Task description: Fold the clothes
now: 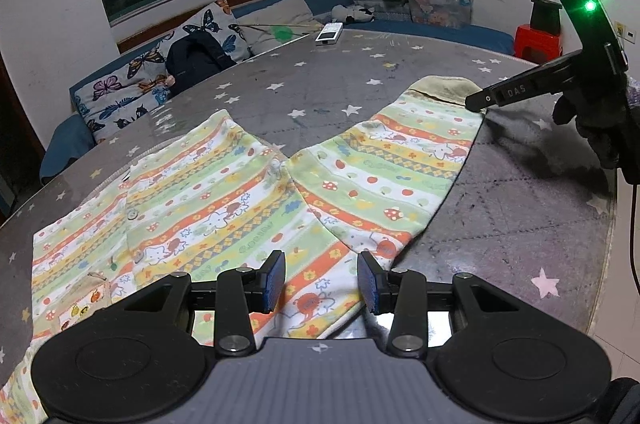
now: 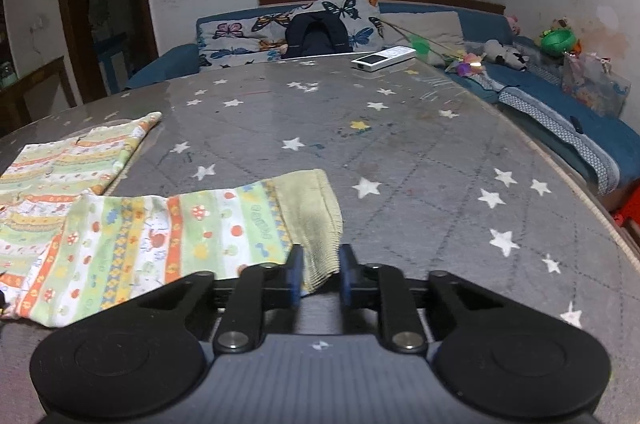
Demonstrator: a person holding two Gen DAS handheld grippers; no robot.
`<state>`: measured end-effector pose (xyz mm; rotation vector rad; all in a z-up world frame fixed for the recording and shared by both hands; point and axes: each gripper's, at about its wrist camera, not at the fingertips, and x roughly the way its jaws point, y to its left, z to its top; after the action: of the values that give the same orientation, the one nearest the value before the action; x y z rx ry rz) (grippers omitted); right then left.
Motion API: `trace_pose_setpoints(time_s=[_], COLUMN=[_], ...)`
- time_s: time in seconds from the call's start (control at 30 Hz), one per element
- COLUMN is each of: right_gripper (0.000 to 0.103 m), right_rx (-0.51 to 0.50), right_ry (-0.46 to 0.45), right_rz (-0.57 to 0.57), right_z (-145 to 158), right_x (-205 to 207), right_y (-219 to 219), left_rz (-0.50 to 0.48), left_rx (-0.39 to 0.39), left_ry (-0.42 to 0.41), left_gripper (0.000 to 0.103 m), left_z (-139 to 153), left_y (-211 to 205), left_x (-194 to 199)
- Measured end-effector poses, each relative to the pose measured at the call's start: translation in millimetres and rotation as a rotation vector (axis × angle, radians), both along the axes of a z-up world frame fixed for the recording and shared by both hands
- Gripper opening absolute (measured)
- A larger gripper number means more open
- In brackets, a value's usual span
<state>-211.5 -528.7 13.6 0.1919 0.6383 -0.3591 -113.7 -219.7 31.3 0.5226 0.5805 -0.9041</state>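
Note:
Child's patterned trousers [image 1: 224,199] lie flat on the grey star-print table [image 1: 500,248], legs spread toward the far side. My left gripper [image 1: 322,282] is open, hovering over the trousers near the crotch, by the right leg's inner edge. My right gripper [image 2: 320,274] is open, its jaws on either side of the yellow ribbed cuff [image 2: 316,220] of the right leg [image 2: 168,244]. In the left wrist view its black fingers [image 1: 504,93] touch that cuff [image 1: 444,87]. The other leg [image 2: 76,155] lies at the left.
A white remote [image 2: 384,57] lies at the table's far edge. A blue sofa [image 2: 560,119] with butterfly cushions [image 2: 248,31], a dark bag [image 2: 316,33] and toys [image 2: 556,39] runs behind and right of the table. A red stool [image 1: 538,41] stands by the wall.

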Motion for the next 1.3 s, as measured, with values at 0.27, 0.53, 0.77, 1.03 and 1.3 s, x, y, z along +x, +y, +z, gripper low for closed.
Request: trace_pose_setpoints(time_s=[0.27, 0.53, 0.77, 1.03, 1.3], right_gripper=[0.008, 0.008, 0.008, 0.013, 0.035], right_rx=[0.012, 0.025, -0.03, -0.073, -0.172], right_ry=[-0.054, -0.095, -0.063, 0.02, -0.016], right_rz=[0.03, 0.078, 0.027, -0.061, -0.029], right_z=[16.2, 32.7, 27.2, 5.7, 14.1], right_x=[0.5, 6.5, 10.0, 8.0, 7.5], right_y=[14.0, 29.2, 27.9, 10.4, 39.2], left_rz=[0.009, 0.007, 0.057, 0.163, 0.265], left_rx=[0.0, -0.013, -0.032, -0.048, -0.066], left_ry=[0.003, 0.005, 0.005, 0.016, 0.046], left_gripper=[0.045, 0.045, 0.045, 0.045, 0.048], left_z=[-1.7, -0.7, 2.2, 3.2, 1.6], left_y=[6.1, 9.7, 25.6, 53.7, 77.5], left_x=[0.1, -1.9, 6.1, 25.4, 34.6])
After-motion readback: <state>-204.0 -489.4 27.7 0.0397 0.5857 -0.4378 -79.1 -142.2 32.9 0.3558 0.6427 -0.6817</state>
